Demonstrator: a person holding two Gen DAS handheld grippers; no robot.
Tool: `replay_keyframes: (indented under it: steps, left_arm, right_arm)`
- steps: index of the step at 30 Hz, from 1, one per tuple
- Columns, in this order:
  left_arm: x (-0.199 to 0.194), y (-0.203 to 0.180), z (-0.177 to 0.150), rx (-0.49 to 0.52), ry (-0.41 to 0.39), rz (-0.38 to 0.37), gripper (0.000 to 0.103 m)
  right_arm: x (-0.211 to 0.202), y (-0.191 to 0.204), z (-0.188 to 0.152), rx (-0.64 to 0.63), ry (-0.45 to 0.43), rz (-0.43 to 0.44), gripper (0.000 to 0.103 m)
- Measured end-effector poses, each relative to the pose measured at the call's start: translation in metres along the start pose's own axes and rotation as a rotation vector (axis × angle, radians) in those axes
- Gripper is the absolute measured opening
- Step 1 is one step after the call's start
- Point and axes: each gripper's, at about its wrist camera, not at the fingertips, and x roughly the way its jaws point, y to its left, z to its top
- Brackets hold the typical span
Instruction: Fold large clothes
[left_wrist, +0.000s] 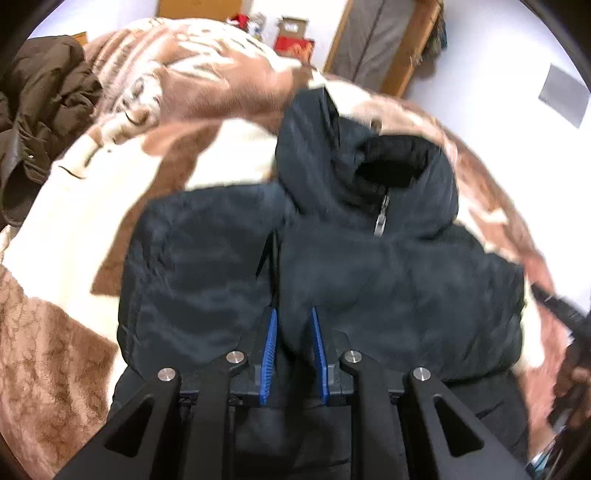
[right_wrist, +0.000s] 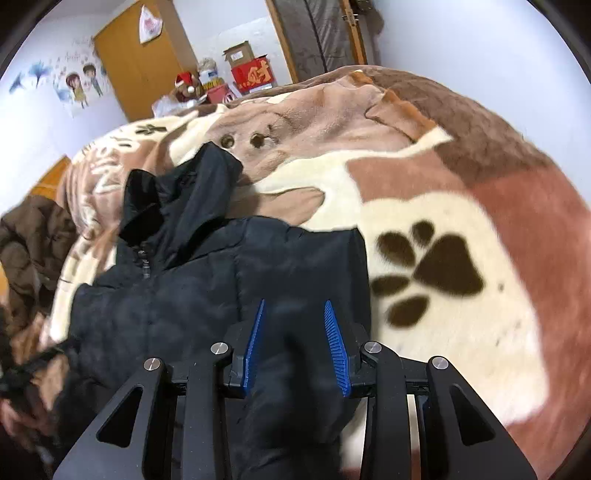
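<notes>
Setting: a bed covered by a plush brown-and-cream blanket (right_wrist: 424, 206) with a paw-print motif; a brown coat (left_wrist: 40, 122) lies heaped at its far left edge, and boxes and a wooden door stand beyond the bed.

Task object: a dark navy hooded jacket (left_wrist: 388, 266), zipped, front side up, resting on the blanket directly ahead of both grippers.

Orientation: the hood (right_wrist: 173, 195) points away from the holder toward the far side of the bed; the hem end lies nearest the cameras. The long axis runs from near to far, roughly in line with the fingers.

Left gripper (left_wrist: 293, 350): jaws narrowly spaced, with a ridge of jacket fabric pinched between the blue pads.

Right gripper (right_wrist: 295, 343): jaws moderately apart, with a thick roll of fabric, apparently a sleeve or side panel, filling the gap between them.

Risk 1: the padded, slick shell may slide out of either grip if it is lifted quickly.

Risk 2: unequal pull from the two sides would skew the fold line off the zipper (left_wrist: 381, 218).

Risk 3: the bulky hood may bunch under the fold, and the soft blanket could drag along.
</notes>
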Motion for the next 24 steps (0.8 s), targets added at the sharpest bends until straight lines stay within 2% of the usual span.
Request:
replay_keyframes:
  steps: [2, 4, 6, 8, 10, 14, 18, 20, 24]
  left_arm:
    - [0.000, -0.014, 0.011, 0.029, -0.030, -0.010, 0.020]
    - [0.012, -0.031, 0.021, 0.079, -0.043, 0.017, 0.020]
    - [0.040, -0.039, 0.029, 0.095, 0.001, 0.022, 0.020]
    - [0.071, -0.040, 0.027, 0.132, 0.041, 0.077, 0.021]
    - [0.090, -0.037, 0.020, 0.163, 0.041, 0.104, 0.022]
    - [0.098, -0.033, 0.014, 0.175, 0.020, 0.116, 0.022]
    - [0.090, -0.031, 0.017, 0.161, 0.021, 0.116, 0.022]
    - [0.080, -0.028, 0.019, 0.156, 0.023, 0.129, 0.022]
    - [0.050, -0.014, 0.017, 0.123, 0.012, 0.155, 0.023]
  right_arm:
    - [0.021, -0.001, 0.008, 0.010, 0.034, -0.024, 0.034]
    - [0.038, -0.007, 0.013, 0.032, 0.055, -0.036, 0.034]
    - [0.055, -0.012, 0.013, 0.045, 0.084, -0.055, 0.034]
    - [0.069, -0.018, 0.010, 0.058, 0.116, -0.055, 0.034]
    - [0.075, -0.020, 0.007, 0.063, 0.122, -0.042, 0.034]
    - [0.081, -0.015, 0.002, 0.026, 0.120, -0.064, 0.034]
    - [0.072, -0.013, 0.006, 0.024, 0.116, -0.075, 0.034]
    - [0.053, -0.010, 0.007, 0.023, 0.086, -0.068, 0.034]
    - [0.002, -0.003, -0.001, 0.033, -0.004, 0.005, 0.034]
